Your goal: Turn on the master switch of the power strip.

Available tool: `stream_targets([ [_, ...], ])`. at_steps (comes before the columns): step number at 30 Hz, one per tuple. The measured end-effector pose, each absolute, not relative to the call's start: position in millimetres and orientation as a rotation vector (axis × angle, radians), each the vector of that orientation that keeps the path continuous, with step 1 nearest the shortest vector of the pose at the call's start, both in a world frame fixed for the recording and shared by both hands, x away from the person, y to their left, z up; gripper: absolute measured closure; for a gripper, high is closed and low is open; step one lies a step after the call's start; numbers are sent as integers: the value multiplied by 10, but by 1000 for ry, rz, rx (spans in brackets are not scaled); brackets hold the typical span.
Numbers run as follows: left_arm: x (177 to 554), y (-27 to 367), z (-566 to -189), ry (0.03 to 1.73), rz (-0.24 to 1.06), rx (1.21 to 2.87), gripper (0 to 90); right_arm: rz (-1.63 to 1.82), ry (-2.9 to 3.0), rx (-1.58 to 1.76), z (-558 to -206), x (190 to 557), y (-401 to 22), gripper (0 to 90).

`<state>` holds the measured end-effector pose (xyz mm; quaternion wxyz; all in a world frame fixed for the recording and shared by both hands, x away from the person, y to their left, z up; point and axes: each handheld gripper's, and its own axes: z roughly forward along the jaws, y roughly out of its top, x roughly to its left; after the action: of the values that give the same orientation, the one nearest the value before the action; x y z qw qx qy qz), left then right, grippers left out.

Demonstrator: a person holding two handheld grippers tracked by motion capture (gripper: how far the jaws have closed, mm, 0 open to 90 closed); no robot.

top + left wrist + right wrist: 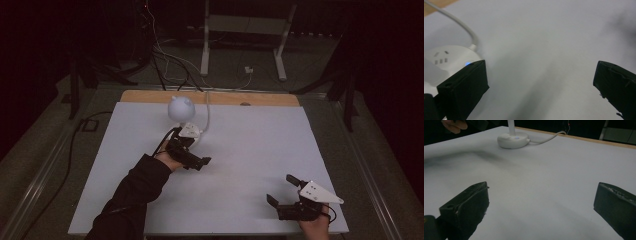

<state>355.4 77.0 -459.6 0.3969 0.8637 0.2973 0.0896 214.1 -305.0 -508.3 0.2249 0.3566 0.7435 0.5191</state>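
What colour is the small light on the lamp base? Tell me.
Blue light; left gripper view.

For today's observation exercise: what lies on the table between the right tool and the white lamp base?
Nothing: the right gripper view shows bare white table from the right tool to the lamp base.

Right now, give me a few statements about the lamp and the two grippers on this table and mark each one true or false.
1. The left gripper has its fingers shut on the cord. False: the fingers stand wide open with nothing between them.
2. The white lamp stands at the far side of the white table. True.
3. A white cord runs from the lamp's round base toward the far table edge. True.
4. The right gripper holds the lamp's base. False: it is open, near the front right of the table, apart from the lamp.
5. A small blue light glows on the base. True.
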Motion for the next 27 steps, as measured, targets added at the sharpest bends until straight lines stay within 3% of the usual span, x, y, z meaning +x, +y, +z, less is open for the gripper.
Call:
stream_targets([
  [7, 3444, 843, -4563, 684, 201, 2218, 1, 1428, 2054, 980, -5083, 2137, -3048, 0],
  [27, 3099, 1292, -4760, 710, 223, 2258, 2, 1423, 2052, 979, -5072, 2123, -3038, 0],
])
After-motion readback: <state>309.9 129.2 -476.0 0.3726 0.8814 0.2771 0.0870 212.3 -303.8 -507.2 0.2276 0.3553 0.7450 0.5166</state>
